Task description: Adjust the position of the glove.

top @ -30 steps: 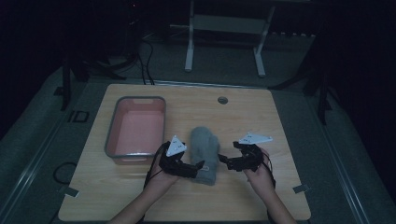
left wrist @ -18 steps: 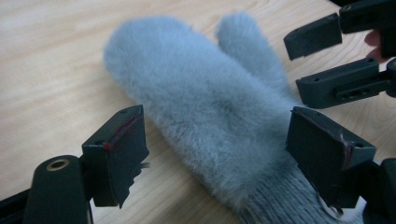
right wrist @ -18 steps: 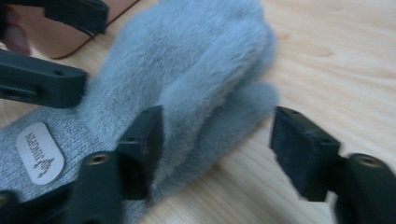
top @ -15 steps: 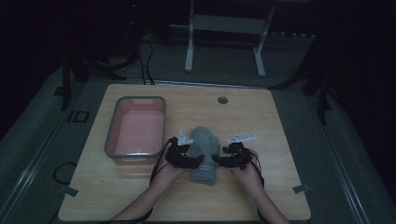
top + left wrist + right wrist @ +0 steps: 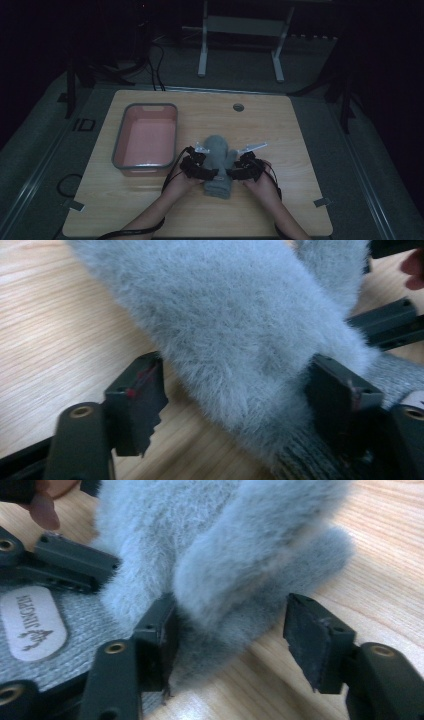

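Observation:
A grey fuzzy mitten [image 5: 218, 154] lies on the wooden table [image 5: 295, 140], its knit cuff toward the person. My left gripper [image 5: 211, 174] reaches in from its left side and my right gripper [image 5: 231, 172] from its right. In the left gripper view the furry edge [image 5: 240, 330] sits between my left gripper's [image 5: 240, 385] jaws, which have just been closing; one pad touches the fur and the other barely meets it. In the right gripper view the mitten's thumb side [image 5: 250, 570] is between my right gripper's [image 5: 235, 625] jaws, also just closing, with a gap at the far pad [image 5: 312, 640].
A grey tray [image 5: 119, 145] with a pink inside stands left of the mitten. A small round hole [image 5: 238, 107] sits near the table's far edge. The cuff carries a pale oval label [image 5: 32, 622]. A metal stand's legs [image 5: 202, 50] rise beyond the table.
Both hands have moved inward and down onto the mitten's two sides. Both pairs of jaws have narrowed around the fur. The mitten has stayed in place.

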`<state>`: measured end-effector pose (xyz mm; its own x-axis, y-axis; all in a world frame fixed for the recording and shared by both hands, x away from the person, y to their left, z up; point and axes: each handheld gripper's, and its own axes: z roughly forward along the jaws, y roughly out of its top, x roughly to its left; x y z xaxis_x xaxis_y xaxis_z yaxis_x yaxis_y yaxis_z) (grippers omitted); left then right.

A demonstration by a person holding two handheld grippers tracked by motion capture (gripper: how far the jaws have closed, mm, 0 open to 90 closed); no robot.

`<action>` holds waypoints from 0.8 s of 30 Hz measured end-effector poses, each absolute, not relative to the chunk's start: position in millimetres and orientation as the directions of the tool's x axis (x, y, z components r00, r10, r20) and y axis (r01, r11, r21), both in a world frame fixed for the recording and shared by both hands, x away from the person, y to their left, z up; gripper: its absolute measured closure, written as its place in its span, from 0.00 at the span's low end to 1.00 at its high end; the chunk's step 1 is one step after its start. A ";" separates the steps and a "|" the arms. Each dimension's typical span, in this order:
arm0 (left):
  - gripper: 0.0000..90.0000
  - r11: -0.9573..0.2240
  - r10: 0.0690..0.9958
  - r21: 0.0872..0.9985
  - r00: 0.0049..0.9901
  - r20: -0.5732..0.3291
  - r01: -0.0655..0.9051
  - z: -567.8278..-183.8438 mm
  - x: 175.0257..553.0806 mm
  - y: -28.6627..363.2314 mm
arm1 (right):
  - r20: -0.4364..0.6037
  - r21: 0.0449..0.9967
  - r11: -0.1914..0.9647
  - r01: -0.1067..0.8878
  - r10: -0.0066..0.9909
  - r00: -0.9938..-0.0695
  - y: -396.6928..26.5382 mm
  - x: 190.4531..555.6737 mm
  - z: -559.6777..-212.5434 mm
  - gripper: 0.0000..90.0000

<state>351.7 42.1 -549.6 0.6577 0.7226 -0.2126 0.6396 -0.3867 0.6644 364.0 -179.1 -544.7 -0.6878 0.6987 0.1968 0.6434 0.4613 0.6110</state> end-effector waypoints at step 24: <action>0.86 -0.351 0.598 0.715 0.732 -0.326 0.605 -537.5 354.0 49.6 | -0.002 0.737 0.537 0.409 0.608 -0.794 -170.2 339.5 -531.0 0.92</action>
